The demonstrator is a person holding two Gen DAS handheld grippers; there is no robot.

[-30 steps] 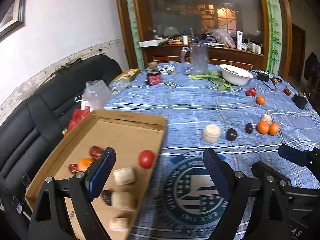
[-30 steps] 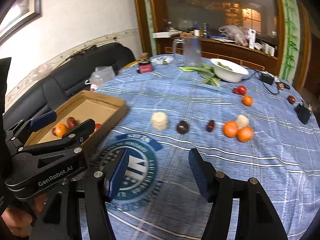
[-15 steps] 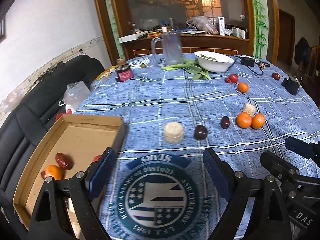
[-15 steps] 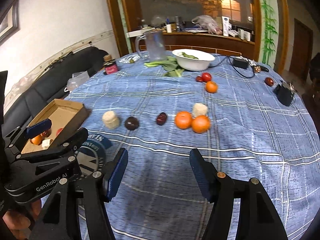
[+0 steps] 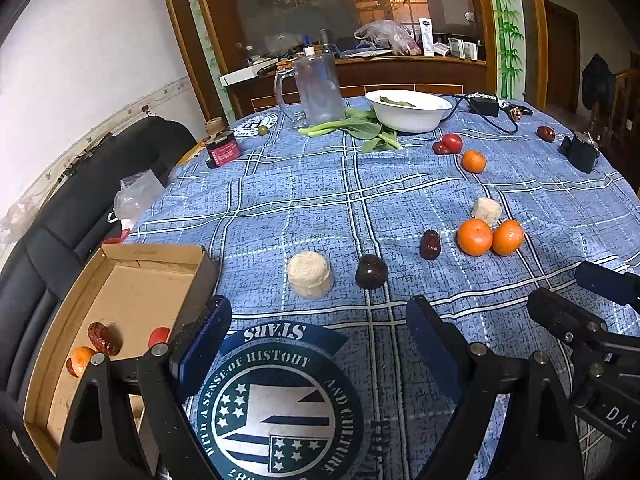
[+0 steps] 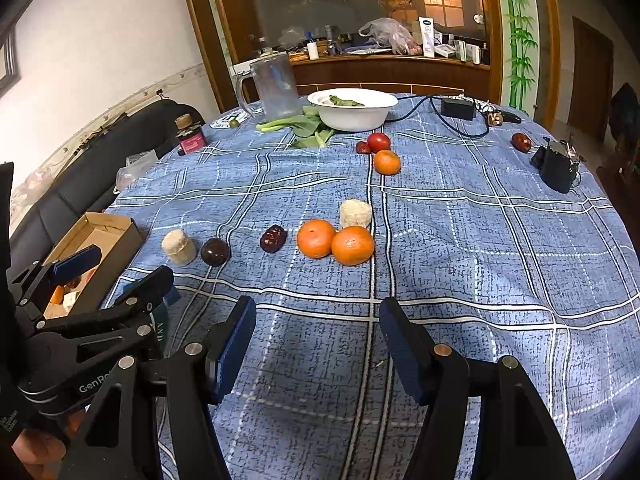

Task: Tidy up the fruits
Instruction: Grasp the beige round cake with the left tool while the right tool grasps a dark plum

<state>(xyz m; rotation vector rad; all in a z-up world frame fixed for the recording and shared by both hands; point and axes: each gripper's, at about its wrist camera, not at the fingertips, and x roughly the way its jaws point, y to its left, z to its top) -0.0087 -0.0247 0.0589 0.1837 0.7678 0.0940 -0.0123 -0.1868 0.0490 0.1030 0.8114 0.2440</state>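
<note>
A cardboard box at the table's left edge holds a red date, an orange and a tomato. On the blue cloth lie a pale corn piece, a dark plum, a red date, two oranges and another corn piece. My left gripper is open and empty, near the box. My right gripper is open and empty, a little short of the two oranges.
At the back stand a white bowl, a clear jug, leafy greens, a tomato, an orange and a small jar. A black device and cable lie at the far right. A black sofa is left.
Both grippers have swung right, away from the box and toward the loose fruit in the middle of the table. Both stayed open and empty.
</note>
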